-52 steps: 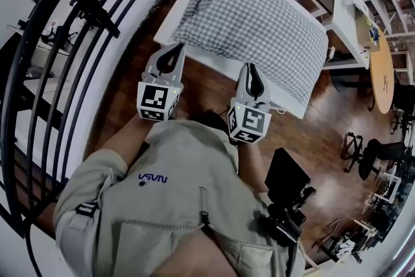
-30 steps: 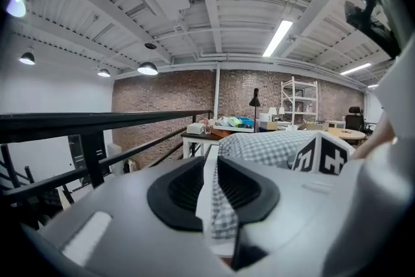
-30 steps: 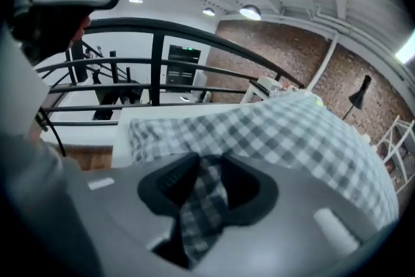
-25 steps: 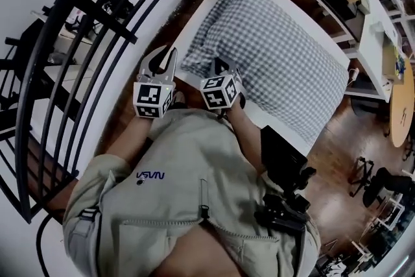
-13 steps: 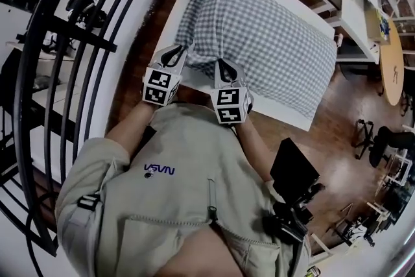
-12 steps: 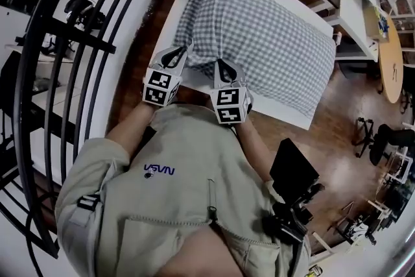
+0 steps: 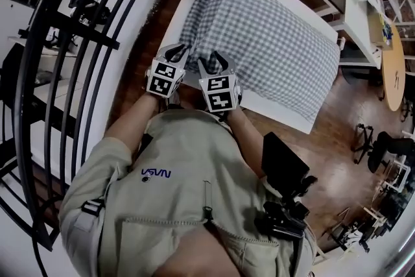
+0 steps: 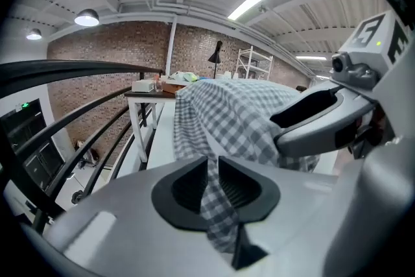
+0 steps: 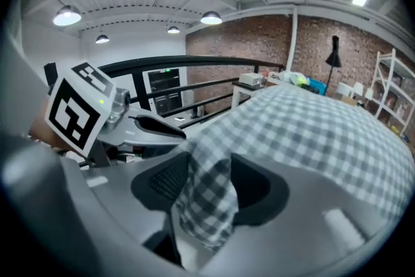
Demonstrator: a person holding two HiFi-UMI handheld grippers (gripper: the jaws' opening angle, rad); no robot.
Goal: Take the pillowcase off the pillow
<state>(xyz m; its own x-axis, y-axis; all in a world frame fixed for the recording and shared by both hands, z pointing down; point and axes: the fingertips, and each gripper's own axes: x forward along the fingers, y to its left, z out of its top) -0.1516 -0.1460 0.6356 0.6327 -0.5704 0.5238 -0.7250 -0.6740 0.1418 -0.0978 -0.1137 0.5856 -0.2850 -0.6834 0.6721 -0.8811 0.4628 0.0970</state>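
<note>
Black railing (image 7: 58, 42) at far left, not involved.

Left gripper (image 7: 176, 52): a second ago it hung off the tabletop (image 7: 275, 108) edge, clear of the cloth. Now it is at the near corner of the pillowcase (image 7: 266, 36). In the left gripper view its jaws (image 8: 213, 168) are nearly together, with a strip of checked cloth pinched between them and running out over the white surface toward the pillow. Reading: clenched on the pillowcase corner.

Right gripper (image 7: 215, 65): just beside the left one, at the same corner. Half a second ago it was closed on the cloth; its jaws have just been opening. In the right gripper view they (image 9: 207, 185) stand wide apart. A bunched fold of the check lies loose in the gap, and the ribbed pad on one side shows bare. Reading: released, cloth between the jaws but not gripped.

Pillowcase: lies flat along the tabletop, stretching away to the right, pulled into a small peak at the near corner only. No bare pillow shows in any view, so it is still fully covered.

Judgement: the hold on the corner has passed from right to left. The right gripper is free to take a fresh bite, probably at the open hem or on the pillow through the cloth. Stripping has not yet started.
</note>
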